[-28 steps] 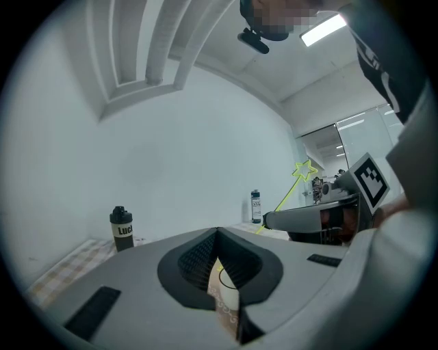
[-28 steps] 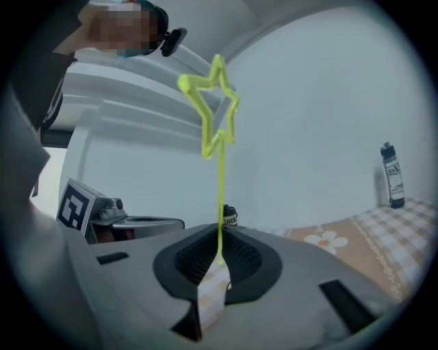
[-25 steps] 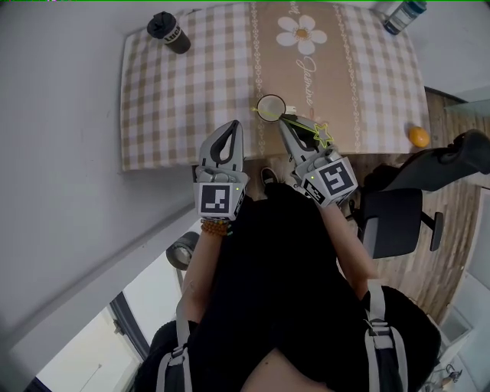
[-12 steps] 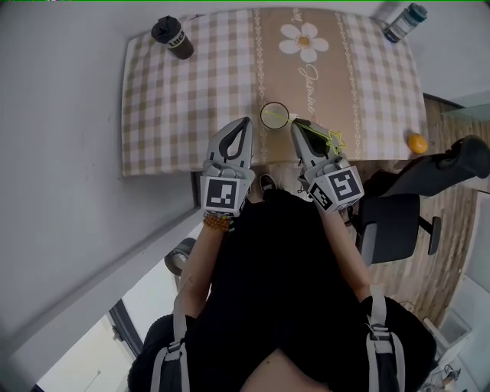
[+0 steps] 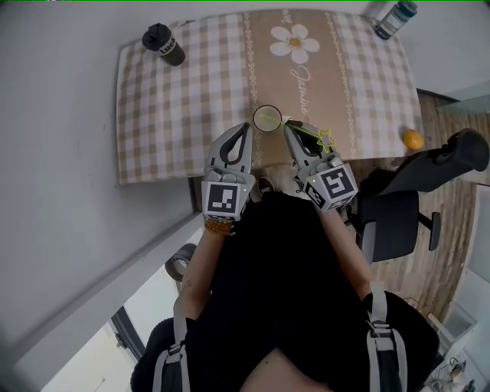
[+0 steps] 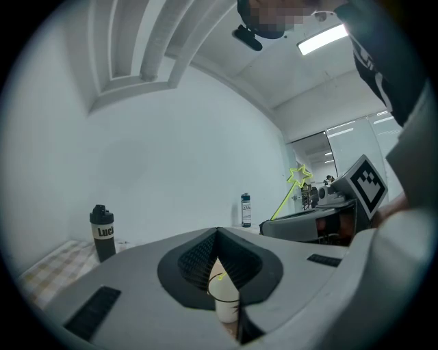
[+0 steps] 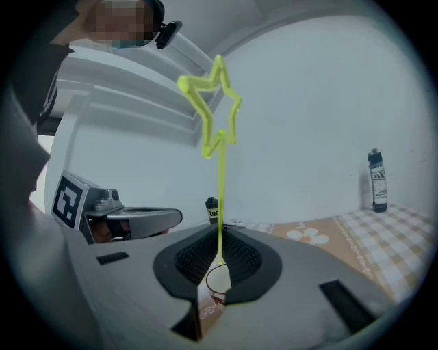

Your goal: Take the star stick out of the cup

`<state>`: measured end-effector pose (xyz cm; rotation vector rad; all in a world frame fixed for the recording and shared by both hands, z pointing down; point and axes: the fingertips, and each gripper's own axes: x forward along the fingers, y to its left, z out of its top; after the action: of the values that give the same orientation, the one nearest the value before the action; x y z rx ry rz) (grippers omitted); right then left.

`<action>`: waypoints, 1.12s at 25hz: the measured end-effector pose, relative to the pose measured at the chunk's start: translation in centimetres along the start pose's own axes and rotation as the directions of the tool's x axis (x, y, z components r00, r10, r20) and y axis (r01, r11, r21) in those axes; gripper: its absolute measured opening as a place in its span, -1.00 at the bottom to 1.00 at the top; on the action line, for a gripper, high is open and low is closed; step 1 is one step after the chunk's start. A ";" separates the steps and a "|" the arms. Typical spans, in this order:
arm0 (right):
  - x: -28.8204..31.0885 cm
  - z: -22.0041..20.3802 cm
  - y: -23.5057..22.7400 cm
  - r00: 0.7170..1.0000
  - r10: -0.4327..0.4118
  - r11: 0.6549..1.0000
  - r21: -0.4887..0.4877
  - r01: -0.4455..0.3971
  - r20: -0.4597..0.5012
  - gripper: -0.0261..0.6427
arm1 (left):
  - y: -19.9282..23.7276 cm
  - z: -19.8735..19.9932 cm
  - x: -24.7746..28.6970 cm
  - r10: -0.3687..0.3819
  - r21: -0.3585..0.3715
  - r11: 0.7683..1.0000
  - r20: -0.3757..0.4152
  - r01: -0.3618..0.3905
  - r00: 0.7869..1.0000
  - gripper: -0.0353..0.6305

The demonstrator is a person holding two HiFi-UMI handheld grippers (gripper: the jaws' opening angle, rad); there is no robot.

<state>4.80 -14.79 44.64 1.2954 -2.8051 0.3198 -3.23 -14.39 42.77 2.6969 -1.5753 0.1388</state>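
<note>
A white paper cup stands near the front edge of the checked table. A yellow-green star stick slants up to the right from the cup's rim. My right gripper is shut on its thin shaft just right of the cup. In the right gripper view the star stands high above the closed jaws and the cup shows right behind them. My left gripper is shut on nothing, just left of the cup; the cup shows through the gap under its jaws.
A black tumbler stands at the far left corner of the table, and a bottle at the far right corner. An orange lies at the right edge. A black office chair is on the right, a tape roll on the floor.
The left gripper has come a little closer to the cup. The right gripper still holds the stick in about the same place; the head view has shifted slightly.
</note>
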 end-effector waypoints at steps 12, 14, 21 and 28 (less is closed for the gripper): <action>-0.6 -0.1 0.3 1.000 0.010 1.000 0.000 -0.010 0.001 -0.86 | -0.2 -0.3 0.0 0.006 0.002 1.000 -0.010 -0.006 1.000 -0.89; -0.7 -0.3 0.4 1.000 0.009 1.000 0.000 -0.009 0.004 -0.86 | -0.2 -0.5 -0.3 0.008 -0.001 1.000 -0.013 -0.008 1.000 -0.89; -0.8 -0.3 0.5 1.000 0.006 1.000 0.000 -0.006 0.009 -0.86 | -0.2 -0.9 -0.3 0.007 -0.001 1.000 -0.010 -0.007 1.000 -0.89; -1.1 -0.3 0.1 1.000 -0.001 1.000 0.001 0.001 0.008 -0.86 | -0.6 -0.8 -0.2 0.001 0.000 1.000 -0.009 -0.001 1.000 -0.89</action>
<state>5.44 -13.83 44.76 1.3016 -2.8109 0.3160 -2.86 -13.88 43.58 2.6915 -1.5746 0.1515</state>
